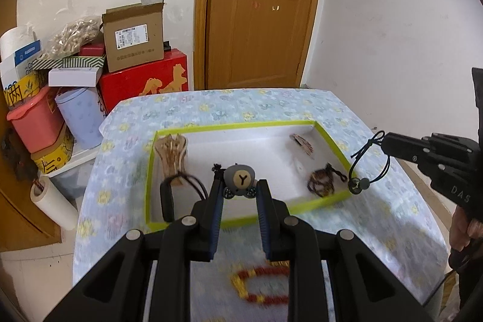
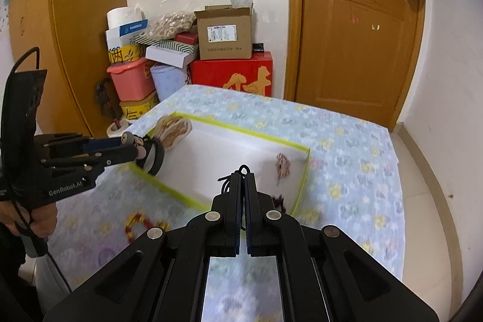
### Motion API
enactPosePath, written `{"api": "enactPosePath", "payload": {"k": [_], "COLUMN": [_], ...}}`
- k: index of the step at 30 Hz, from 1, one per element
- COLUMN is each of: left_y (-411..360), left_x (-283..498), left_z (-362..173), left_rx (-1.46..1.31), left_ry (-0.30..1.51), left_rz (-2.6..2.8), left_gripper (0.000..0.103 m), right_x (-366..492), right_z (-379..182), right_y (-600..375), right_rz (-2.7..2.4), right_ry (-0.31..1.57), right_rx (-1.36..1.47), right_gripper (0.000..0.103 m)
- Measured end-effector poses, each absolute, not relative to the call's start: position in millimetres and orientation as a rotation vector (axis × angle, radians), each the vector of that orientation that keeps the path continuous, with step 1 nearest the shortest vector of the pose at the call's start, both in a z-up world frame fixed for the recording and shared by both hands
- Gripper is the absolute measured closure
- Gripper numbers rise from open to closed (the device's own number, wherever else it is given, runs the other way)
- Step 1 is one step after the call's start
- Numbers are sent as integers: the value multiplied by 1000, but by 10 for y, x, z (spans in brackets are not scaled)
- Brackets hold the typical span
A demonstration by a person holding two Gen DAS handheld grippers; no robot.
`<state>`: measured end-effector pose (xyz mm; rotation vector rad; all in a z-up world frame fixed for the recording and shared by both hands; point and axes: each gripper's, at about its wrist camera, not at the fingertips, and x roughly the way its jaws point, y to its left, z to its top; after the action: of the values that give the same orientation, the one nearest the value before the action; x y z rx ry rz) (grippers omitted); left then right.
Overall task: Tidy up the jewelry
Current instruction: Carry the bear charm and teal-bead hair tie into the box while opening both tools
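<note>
Black cord necklace with small round pendant [image 1: 366,168] dangles from right gripper [image 2: 243,180], fingers clamped on cord, at 3 o'clock over white green-rimmed tray [image 1: 241,221]. Left gripper [image 1: 238,189], fingers pinching grey bear charm [image 1: 240,178], hangs over tray's 6 o'clock edge on bench [image 1: 271,104].

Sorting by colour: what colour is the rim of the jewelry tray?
Lime green on the tray rim, around a white inside; clearest in the left wrist view.
</note>
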<state>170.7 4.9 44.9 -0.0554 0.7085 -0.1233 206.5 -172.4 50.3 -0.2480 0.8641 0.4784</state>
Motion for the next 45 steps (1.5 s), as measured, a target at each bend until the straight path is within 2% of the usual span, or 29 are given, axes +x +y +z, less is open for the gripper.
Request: {"api": "enactPosePath", "payload": {"k": [16, 32, 34, 36, 39, 43, 45], "left_y": [126, 148, 145, 137, 138, 142, 149], "left_x": [2642, 2990, 3007, 3008, 3009, 3002, 2980], "left_z": [174, -157, -192, -205, -206, -206, -194], "left_rx": [-34, -24, -23, -17, -22, -30, -39], "left_ry": [783, 869, 880, 880, 884, 888, 888], "left_rz": [-72, -31, -27, -24, -28, -34, -39], "left_gripper": [80, 80, 79, 79, 79, 76, 69], "right_x": [2925, 3303, 3313, 3309, 3297, 3243, 3212], "right_z": [-60, -499, -519, -515, -489, -403, -367], "right_y": [-1662, -1743, -1750, -1767, -1786, -1786, -1780], "right_rz": [445, 375, 371, 372, 373, 383, 389], "right_ry": [969, 1076, 1085, 1081, 1075, 1059, 1052], "right_rx": [-234, -252, -256, -250, -239, -233, -236], "right_gripper": [101, 101, 97, 79, 70, 69, 69]}}
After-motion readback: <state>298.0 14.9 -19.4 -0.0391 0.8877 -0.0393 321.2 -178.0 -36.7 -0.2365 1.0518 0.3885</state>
